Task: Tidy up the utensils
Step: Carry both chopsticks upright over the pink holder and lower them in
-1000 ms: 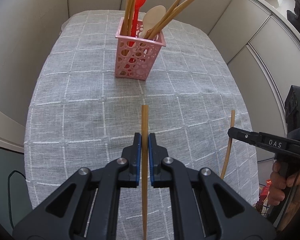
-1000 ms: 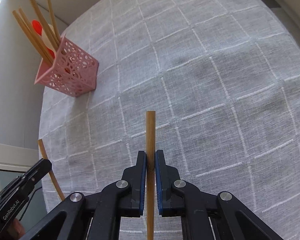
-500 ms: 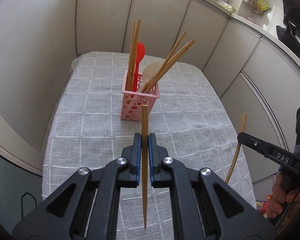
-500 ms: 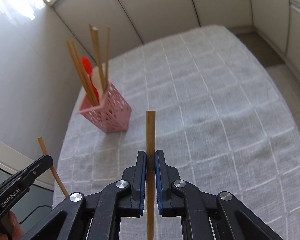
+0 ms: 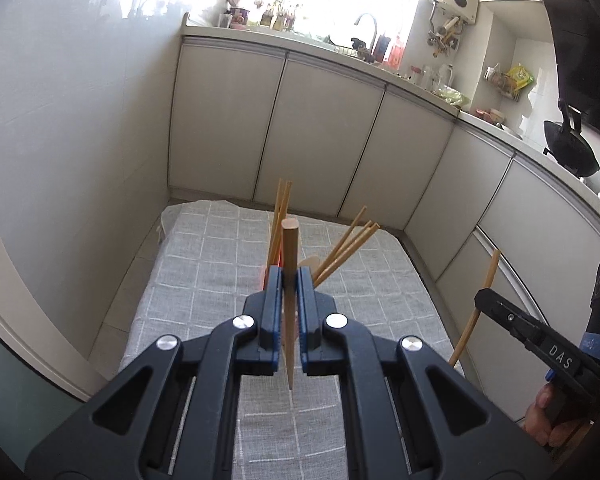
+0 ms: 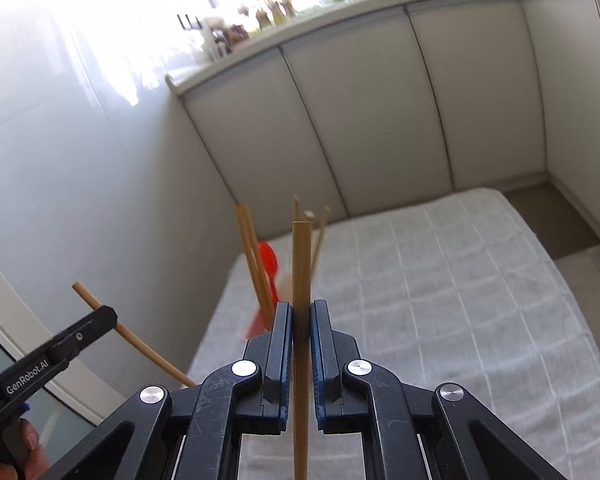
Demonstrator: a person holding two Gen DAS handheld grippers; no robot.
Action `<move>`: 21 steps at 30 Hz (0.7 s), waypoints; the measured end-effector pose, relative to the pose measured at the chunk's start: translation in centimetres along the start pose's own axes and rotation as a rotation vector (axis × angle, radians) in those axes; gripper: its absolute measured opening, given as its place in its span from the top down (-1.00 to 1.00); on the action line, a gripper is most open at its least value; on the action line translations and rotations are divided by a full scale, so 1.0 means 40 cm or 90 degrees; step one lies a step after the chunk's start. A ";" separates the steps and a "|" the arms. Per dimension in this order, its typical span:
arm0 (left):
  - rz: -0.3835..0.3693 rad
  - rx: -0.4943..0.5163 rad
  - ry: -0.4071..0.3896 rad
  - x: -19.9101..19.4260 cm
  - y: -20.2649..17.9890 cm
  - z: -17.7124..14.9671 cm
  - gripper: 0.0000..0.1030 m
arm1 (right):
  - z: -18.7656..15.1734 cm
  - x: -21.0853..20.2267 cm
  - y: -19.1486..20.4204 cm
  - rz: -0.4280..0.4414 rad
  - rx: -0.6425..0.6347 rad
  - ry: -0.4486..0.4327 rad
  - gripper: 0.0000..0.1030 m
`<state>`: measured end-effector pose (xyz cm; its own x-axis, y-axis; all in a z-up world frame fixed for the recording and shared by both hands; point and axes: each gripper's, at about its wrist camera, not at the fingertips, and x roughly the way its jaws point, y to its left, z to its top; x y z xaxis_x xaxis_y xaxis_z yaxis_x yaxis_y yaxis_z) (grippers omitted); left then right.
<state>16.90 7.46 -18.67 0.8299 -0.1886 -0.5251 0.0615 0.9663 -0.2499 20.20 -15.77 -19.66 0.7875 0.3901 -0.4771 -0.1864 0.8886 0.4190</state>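
Both grippers are carrying one chopstick each above the grey checked worktop (image 5: 204, 272).

Left gripper (image 5: 289, 280) is clamping a round chopstick (image 5: 290, 252) between its blue pads; the stick is running along the camera's line of sight, blunt end forward, thin end trailing back under the fingers. Right gripper (image 6: 300, 320) is clamping a squared chopstick (image 6: 301, 264) the same way, blunt end forward.

The holder itself is almost wholly hiding behind the closed fingers in both views; only a pink-red sliver is showing at the left gripper's edge. Its contents are standing up past the fingertips: upright chopsticks (image 5: 281, 208), a leaning bundle (image 5: 348, 244), a red spoon (image 6: 269, 264).

Key relation: the holder is lying dead ahead of the left gripper, slightly left of centre for the right one. Judgement: the left gripper looks better lined up. Each stick's long axis is pointing forward, not down, so a tilt towards vertical seems needed before lowering into the holder.

In the left view, the right gripper (image 5: 485, 298) is waiting off to the side.
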 end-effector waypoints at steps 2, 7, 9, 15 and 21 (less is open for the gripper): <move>0.005 0.003 -0.011 0.001 0.003 0.029 0.85 | 0.024 0.011 0.005 0.013 0.001 -0.014 0.86; 0.019 0.020 -0.058 0.015 -0.007 0.098 0.85 | 0.084 0.051 0.019 0.021 0.006 -0.049 0.86; 0.026 0.036 -0.071 0.031 -0.015 0.117 0.85 | 0.109 0.067 0.027 0.020 0.006 -0.066 0.86; 0.036 0.078 -0.064 0.111 -0.036 0.135 0.85 | 0.153 0.121 0.041 0.007 -0.002 -0.125 0.86; 0.038 0.122 -0.014 0.203 -0.045 0.129 0.85 | 0.168 0.200 0.075 -0.002 -0.039 -0.176 0.86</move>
<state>26.40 5.09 -18.29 0.8467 -0.1282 -0.5165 0.1143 0.9917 -0.0588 29.88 -11.61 -17.03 0.9171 0.3139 -0.2458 -0.2118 0.9060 0.3666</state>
